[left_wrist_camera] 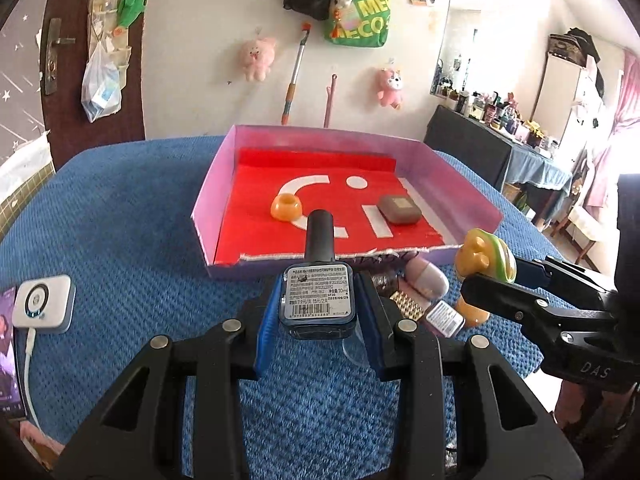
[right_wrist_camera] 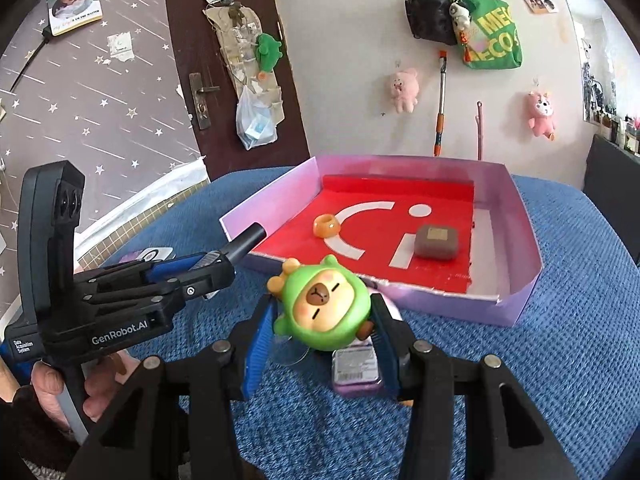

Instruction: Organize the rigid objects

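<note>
The left gripper (left_wrist_camera: 318, 312) has its blue-padded fingers (left_wrist_camera: 266, 328) clenched on a dark nail-polish bottle (left_wrist_camera: 318, 300), cap pointing at the shallow pink tray (left_wrist_camera: 208, 196) at frame centre, seemingly to join the orange ring toy (left_wrist_camera: 286, 208) and brown case (left_wrist_camera: 400, 209) on its red liner. The right gripper (right_wrist_camera: 320, 316) grasps a green-hooded capybara figure (right_wrist_camera: 324, 308) above the blue surface (right_wrist_camera: 560, 360), near the tray's torn front wall. The bottle's label reads "10ml"; the left gripper's body reads "GenRobot.AI", and a green bag (right_wrist_camera: 494, 42) at upper right "MECO".
</note>
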A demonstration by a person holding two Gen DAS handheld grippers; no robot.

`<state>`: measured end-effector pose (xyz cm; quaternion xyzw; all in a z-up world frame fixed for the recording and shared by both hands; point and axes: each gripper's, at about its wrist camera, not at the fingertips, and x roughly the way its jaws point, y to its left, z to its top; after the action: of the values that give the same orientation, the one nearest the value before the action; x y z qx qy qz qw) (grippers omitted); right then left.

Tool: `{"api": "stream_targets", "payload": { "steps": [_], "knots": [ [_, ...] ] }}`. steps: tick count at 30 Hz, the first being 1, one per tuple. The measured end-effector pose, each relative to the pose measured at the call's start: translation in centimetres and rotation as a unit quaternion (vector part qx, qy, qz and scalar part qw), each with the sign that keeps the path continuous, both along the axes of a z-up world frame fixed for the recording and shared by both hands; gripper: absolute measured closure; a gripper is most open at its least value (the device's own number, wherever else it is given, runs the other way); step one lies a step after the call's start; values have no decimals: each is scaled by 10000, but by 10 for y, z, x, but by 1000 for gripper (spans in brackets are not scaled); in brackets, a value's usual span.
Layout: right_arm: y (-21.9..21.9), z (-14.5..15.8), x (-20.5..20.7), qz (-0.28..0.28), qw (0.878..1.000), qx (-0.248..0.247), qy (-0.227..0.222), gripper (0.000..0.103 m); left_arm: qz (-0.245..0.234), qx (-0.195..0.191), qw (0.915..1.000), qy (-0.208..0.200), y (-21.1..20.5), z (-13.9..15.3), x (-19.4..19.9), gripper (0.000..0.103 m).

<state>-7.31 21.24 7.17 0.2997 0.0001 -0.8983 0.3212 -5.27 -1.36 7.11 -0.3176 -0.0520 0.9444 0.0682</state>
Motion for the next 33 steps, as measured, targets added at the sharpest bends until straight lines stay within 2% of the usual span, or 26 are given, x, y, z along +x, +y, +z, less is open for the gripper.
{"api": "stream_targets", "payload": {
  "steps": [19, 33],
  "knots": [
    [-5, 14, -31, -1, 9999, 100, 44, 54, -44, 31, 10000, -17, -2, 8, -25, 69],
    [-12, 8, -59, 31, 9995, 209, -220, 54, -32, 80, 9995, -307, -6, 2, -52, 69]
  ]
}}
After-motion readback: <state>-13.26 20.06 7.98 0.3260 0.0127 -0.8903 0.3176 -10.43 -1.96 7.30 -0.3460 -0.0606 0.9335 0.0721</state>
